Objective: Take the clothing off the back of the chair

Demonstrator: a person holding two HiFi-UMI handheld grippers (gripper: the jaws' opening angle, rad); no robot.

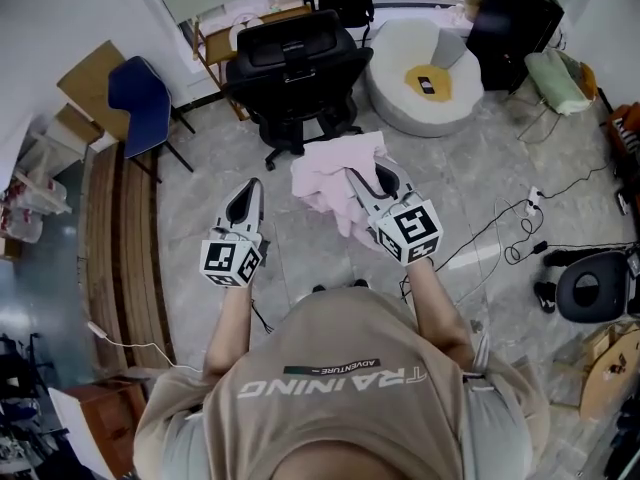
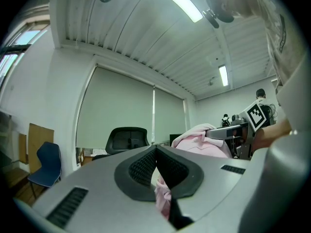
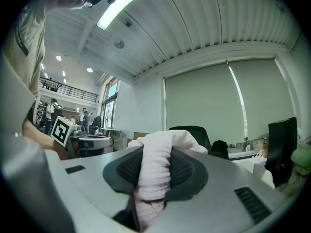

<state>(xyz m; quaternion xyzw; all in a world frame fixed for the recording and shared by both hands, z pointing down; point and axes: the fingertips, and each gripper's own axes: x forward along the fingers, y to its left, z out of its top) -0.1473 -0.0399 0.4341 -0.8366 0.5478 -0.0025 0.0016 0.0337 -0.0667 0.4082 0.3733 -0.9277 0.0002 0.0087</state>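
Note:
The pink clothing (image 1: pixel 330 173) hangs in the air in front of the black office chair (image 1: pixel 290 63) and no longer rests on its back. My right gripper (image 1: pixel 352 176) is shut on a thick fold of it, which fills the jaws in the right gripper view (image 3: pixel 155 164). My left gripper (image 1: pixel 255 186) is to the left of the bundle with its tips together. In the left gripper view a small bit of pink cloth (image 2: pixel 163 195) sits low between its jaws; the head view hides that bit. The rest of the bundle (image 2: pixel 199 140) shows to the right.
A blue chair (image 1: pixel 140 93) stands at the left by a wooden bench (image 1: pixel 110 238). A white round seat (image 1: pixel 420 98) is behind the office chair on the right. Cables (image 1: pixel 520 233) trail over the floor at the right, near a black round object (image 1: pixel 590 288).

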